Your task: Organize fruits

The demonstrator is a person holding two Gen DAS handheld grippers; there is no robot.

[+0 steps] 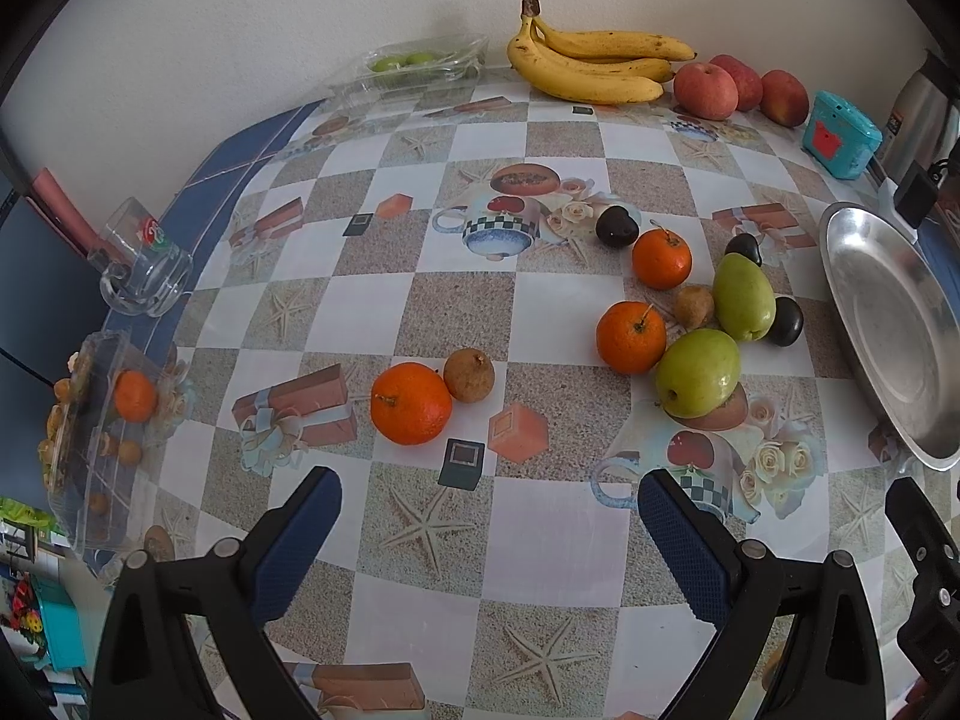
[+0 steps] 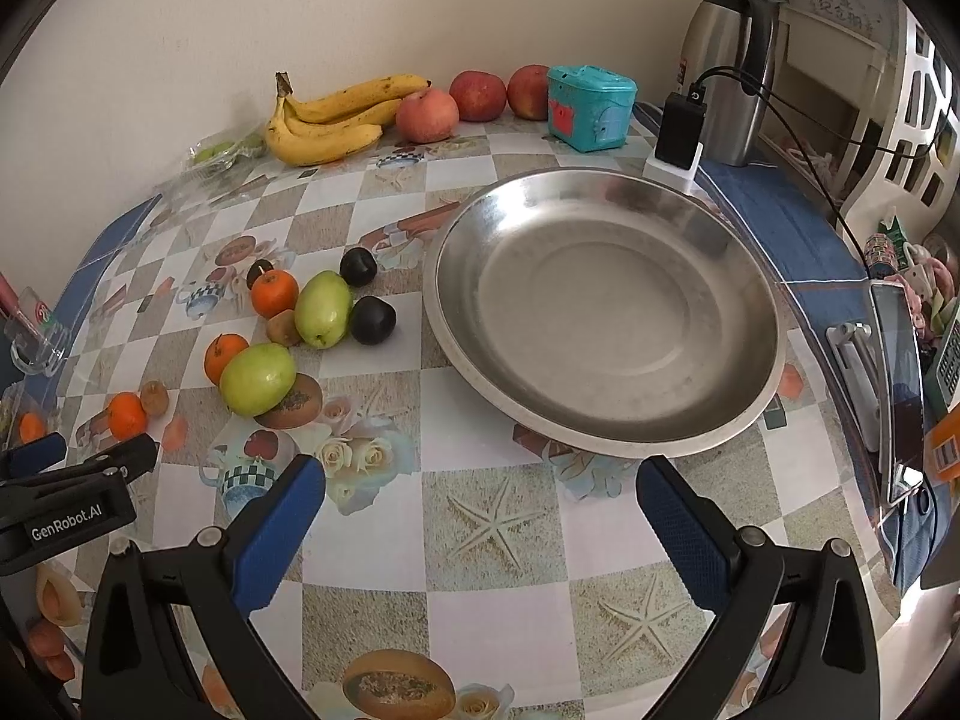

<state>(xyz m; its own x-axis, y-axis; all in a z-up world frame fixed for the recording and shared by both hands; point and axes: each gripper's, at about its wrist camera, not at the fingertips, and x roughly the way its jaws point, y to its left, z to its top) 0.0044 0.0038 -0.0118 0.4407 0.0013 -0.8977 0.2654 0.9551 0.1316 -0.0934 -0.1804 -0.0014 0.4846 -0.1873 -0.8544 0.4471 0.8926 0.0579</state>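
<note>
Three tangerines (image 1: 410, 402), two green pears (image 1: 697, 372), three dark plums (image 1: 616, 227) are lying loose; both jaws are gaping wide, empty.

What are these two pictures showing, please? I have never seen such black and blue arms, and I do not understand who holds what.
Each picture comes from a camera mounted on a hand-held grasping tool, looking along its two blue-padded fingers. A person carries one in each hand. The left tool and the right tool are both open and hold nothing. On the patterned table lie loose oranges, green fruits and dark plums. An empty steel plate waits at the right. Bananas and apples rest by the wall.
</note>
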